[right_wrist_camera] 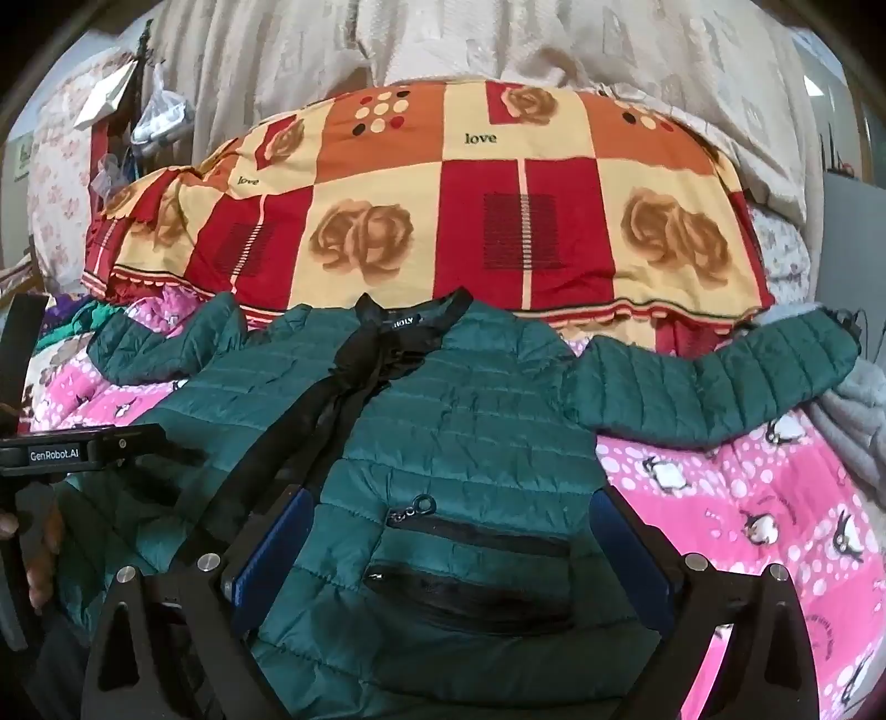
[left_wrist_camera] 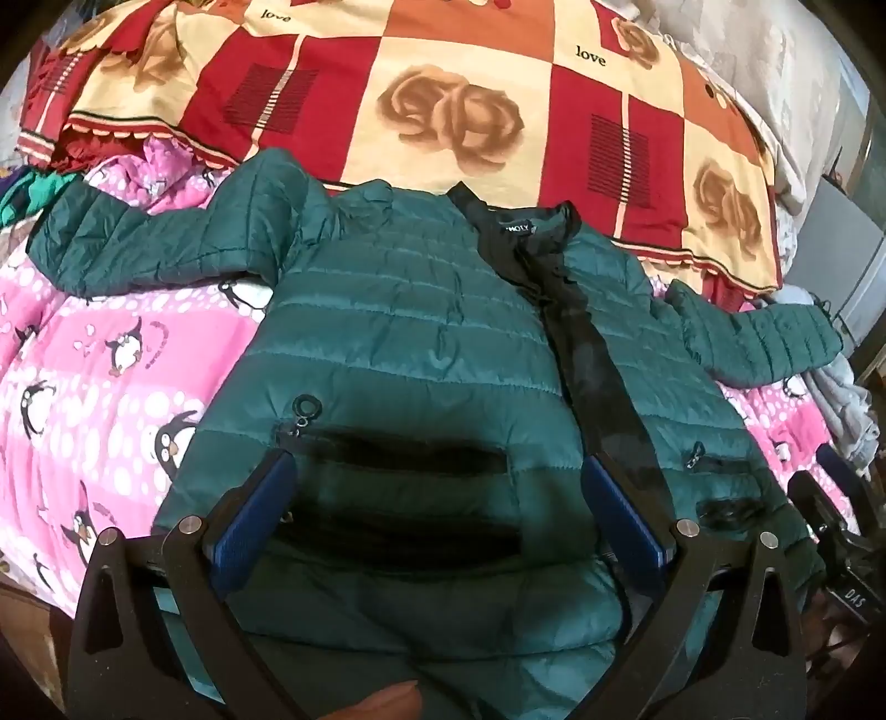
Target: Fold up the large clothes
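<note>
A dark green quilted jacket (left_wrist_camera: 421, 332) lies face up on the bed, front closed, black collar far from me, both sleeves spread out to the sides. It also shows in the right wrist view (right_wrist_camera: 470, 443). My left gripper (left_wrist_camera: 437, 471) is open, its blue pads straddling the jacket's left zip pocket (left_wrist_camera: 398, 454) near the hem. My right gripper (right_wrist_camera: 448, 509) is open over the right zip pocket (right_wrist_camera: 487, 531). Neither holds anything. The other gripper's body (right_wrist_camera: 72, 454) shows at the left of the right wrist view.
A pink penguin-print quilt (left_wrist_camera: 83, 387) covers the bed under the jacket. A folded red, orange and cream rose-print blanket (right_wrist_camera: 443, 221) is piled behind the collar. Grey cloth (right_wrist_camera: 853, 421) lies at the right edge. A pale curtain (right_wrist_camera: 443, 39) hangs behind.
</note>
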`<state>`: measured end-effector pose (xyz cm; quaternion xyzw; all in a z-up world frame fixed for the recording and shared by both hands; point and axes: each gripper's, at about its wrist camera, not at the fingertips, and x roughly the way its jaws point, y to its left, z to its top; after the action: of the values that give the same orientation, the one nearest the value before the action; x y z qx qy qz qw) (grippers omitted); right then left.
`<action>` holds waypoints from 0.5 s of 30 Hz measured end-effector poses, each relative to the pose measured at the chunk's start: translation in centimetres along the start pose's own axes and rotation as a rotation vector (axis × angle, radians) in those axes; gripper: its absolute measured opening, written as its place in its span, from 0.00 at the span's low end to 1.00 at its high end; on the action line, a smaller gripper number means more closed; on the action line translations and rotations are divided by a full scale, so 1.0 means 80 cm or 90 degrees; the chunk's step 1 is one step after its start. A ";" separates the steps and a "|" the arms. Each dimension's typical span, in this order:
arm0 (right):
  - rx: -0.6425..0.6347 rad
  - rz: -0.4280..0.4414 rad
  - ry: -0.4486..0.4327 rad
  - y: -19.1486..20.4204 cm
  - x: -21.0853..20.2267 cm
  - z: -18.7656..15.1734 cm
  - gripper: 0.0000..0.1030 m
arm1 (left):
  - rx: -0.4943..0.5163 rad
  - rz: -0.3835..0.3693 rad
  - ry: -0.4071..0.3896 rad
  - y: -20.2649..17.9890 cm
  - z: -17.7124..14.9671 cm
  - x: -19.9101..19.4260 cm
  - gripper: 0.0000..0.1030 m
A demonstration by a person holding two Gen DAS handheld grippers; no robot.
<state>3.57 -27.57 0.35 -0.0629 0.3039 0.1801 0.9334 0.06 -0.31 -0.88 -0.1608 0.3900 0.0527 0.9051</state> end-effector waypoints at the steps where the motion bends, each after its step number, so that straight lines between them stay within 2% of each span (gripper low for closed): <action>1: 0.006 -0.001 0.001 -0.003 -0.001 0.001 0.96 | -0.005 -0.003 -0.002 -0.001 0.000 -0.001 1.00; 8: 0.041 -0.002 -0.013 -0.015 -0.007 -0.002 0.96 | 0.016 0.000 -0.009 -0.014 0.000 -0.003 1.00; 15: 0.024 -0.011 -0.030 -0.011 -0.013 0.000 0.96 | 0.011 0.002 -0.019 -0.010 0.000 -0.007 1.00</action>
<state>3.09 -28.71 0.98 -0.0436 0.2846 0.1676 0.9429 -0.15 -1.07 -0.30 -0.1515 0.3771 0.0534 0.9121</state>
